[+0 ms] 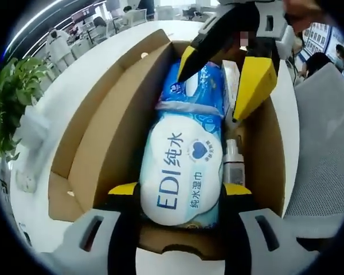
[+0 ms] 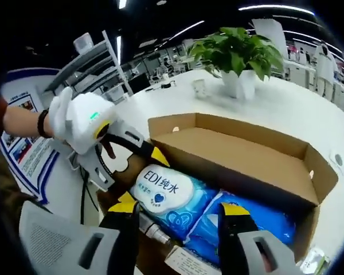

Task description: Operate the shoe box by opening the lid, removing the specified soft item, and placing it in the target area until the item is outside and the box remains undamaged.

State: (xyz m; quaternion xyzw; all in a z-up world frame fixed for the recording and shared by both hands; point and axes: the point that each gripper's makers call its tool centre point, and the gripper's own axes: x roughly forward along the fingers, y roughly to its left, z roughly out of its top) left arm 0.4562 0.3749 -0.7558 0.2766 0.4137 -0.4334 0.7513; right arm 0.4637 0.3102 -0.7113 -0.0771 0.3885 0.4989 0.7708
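Observation:
An open cardboard shoe box (image 1: 97,132) (image 2: 246,152) lies on a white table, its lid folded back. Inside lies a white and blue wet wipes pack (image 1: 180,172) (image 2: 166,195) marked EDI, with a blue soft pack (image 1: 200,91) (image 2: 258,223) beyond it. My left gripper (image 1: 180,192) (image 2: 142,176) is shut on the near end of the wipes pack, one yellow-tipped jaw pressing on each side. My right gripper (image 2: 179,209) (image 1: 208,98) hangs open above the box, over both packs, holding nothing.
A small white bottle (image 1: 233,160) (image 2: 152,229) lies along the box wall beside the wipes. A potted plant (image 1: 14,97) (image 2: 238,51) and a small cup (image 2: 199,87) stand on the table (image 2: 286,109). A white-gloved hand (image 2: 74,117) holds the left gripper. A grey chair (image 1: 327,160) is close by.

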